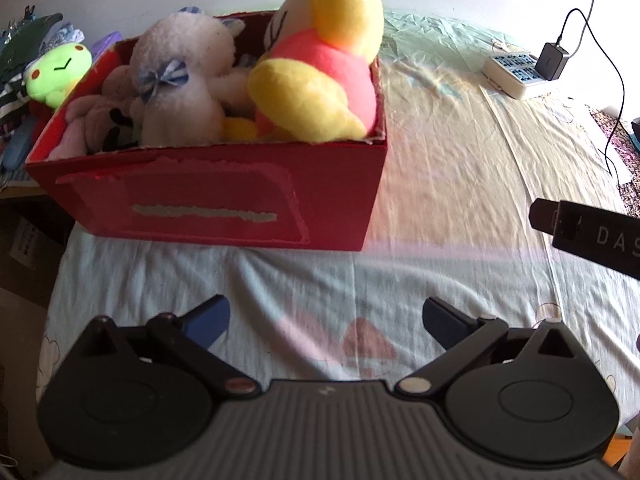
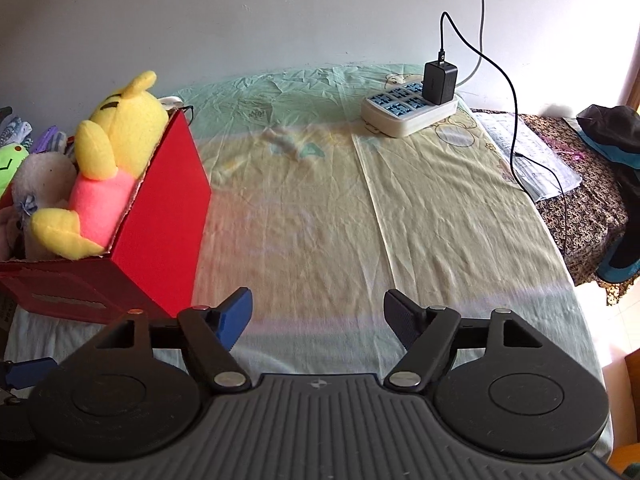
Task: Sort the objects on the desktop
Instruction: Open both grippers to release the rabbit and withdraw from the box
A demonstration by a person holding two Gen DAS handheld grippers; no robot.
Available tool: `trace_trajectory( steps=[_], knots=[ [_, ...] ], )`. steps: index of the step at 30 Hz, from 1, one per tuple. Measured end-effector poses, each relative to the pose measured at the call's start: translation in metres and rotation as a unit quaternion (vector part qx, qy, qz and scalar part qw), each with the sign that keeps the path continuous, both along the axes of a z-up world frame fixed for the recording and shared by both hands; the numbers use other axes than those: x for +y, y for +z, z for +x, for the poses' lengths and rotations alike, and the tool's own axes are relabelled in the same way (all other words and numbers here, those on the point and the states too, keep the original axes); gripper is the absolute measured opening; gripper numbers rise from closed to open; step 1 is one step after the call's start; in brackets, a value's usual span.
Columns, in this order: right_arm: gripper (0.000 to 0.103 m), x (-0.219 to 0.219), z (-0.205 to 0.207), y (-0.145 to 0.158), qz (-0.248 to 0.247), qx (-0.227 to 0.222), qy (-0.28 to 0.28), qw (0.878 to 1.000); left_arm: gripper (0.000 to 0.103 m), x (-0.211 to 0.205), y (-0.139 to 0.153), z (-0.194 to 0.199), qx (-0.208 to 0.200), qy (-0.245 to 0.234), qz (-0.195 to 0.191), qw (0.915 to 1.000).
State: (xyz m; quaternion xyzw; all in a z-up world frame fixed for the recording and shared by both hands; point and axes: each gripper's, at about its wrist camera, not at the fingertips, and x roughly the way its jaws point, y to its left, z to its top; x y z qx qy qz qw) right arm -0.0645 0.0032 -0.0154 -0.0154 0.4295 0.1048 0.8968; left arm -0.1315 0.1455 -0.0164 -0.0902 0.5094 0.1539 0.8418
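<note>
A red cardboard box stands on the sheet-covered table, and the right wrist view shows the same red box at its left. Inside sit a yellow bear plush in a pink shirt, a white fluffy plush with a blue bow and other soft toys. The yellow bear leans over the box's right wall. My left gripper hovers open over the bare sheet in front of the box, nothing between its fingers. My right gripper is open too, empty, to the right of the box.
A white power strip with a black charger and cables lies at the table's far right. A green frog plush and clothes pile up left of the box. A patterned cloth with papers and a dark bag lies right of the table.
</note>
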Motion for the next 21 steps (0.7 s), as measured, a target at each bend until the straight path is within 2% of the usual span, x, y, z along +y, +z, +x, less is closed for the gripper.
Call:
trace_trajectory(
  steps=[7,11,15,21],
  knots=[
    [0.078,0.004,-0.002,-0.004,-0.001,0.006,0.011,1.000,0.102,0.005,-0.006,-0.006,0.017,0.017,0.012,0.9997],
    [0.078,0.013,-0.005,-0.007,0.003,0.011,0.027,1.000,0.102,0.006,-0.007,-0.015,0.019,0.027,0.033,0.9989],
    [0.078,0.026,-0.008,-0.013,0.000,0.024,0.045,0.999,0.102,0.017,-0.012,-0.021,0.033,0.041,0.029,0.9982],
    [0.078,0.046,-0.012,-0.011,-0.007,0.022,0.053,0.998,0.102,0.037,-0.007,-0.022,0.025,0.050,0.032,0.9979]
  ],
)
